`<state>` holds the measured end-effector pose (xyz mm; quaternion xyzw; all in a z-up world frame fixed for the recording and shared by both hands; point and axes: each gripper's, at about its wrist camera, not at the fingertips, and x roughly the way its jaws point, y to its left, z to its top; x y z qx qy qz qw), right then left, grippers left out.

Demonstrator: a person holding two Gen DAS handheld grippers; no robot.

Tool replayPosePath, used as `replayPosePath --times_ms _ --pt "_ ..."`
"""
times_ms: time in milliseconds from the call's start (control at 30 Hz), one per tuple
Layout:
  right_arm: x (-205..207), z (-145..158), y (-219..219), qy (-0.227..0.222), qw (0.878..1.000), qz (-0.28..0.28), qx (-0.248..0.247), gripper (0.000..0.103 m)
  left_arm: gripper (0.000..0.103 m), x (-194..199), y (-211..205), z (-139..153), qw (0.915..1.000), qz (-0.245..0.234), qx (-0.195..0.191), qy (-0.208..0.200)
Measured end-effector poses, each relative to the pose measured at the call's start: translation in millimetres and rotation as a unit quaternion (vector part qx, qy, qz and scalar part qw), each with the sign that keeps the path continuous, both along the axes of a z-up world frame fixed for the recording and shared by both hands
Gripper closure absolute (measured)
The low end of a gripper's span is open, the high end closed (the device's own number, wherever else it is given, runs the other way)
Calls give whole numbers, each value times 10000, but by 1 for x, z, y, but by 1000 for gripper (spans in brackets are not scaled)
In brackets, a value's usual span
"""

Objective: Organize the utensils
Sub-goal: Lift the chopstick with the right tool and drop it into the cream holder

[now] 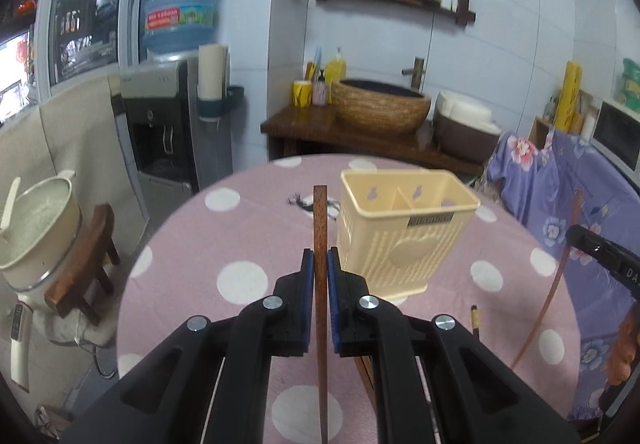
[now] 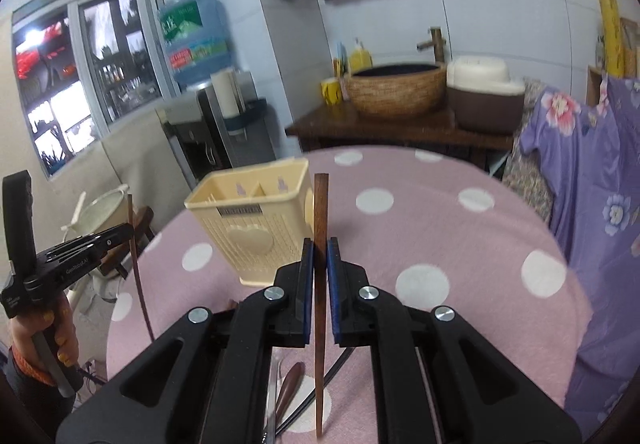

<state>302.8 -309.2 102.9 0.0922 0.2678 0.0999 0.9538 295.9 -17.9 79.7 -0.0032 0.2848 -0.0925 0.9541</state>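
My left gripper (image 1: 319,260) is shut on a brown wooden chopstick (image 1: 320,219) that stands upright above the pink dotted table (image 1: 240,236). A cream slotted utensil holder (image 1: 404,228) stands just right of it, with empty compartments. My right gripper (image 2: 319,248) is shut on a second brown chopstick (image 2: 320,203), also upright, with the holder (image 2: 256,219) to its left. Each view catches the other gripper at its edge: the right gripper (image 1: 576,236) and the left gripper (image 2: 120,234), both with their chopsticks. Below the right gripper a brown spoon (image 2: 290,384) and other utensils lie on the table.
A yellow-tipped utensil (image 1: 474,318) lies on the table near the holder. Behind the table stand a wooden washstand with a woven basin (image 1: 380,105) and a water dispenser (image 1: 168,131). A stool with a pot (image 1: 44,228) is at left, purple floral cloth (image 1: 580,179) at right.
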Motion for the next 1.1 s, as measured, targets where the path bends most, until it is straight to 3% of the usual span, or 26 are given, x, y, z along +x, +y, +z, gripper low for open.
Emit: replayPosePath --times_ms 567,700,933,1100 --pt "10 46 5 -227 9991 -27 -363 95 95 6 22 57 9980 173 86 -597" --pt "23 77 10 -390 9986 -18 -348 95 96 13 18 91 9970 110 68 -769" --pt "47 155 30 -941 9952 -63 -277 95 96 23 -4 172 9922 -107 -126 -1238" --pt "67 177 51 -1222 9916 -231 -359 95 101 38 -25 189 9901 -159 -278 -1365"
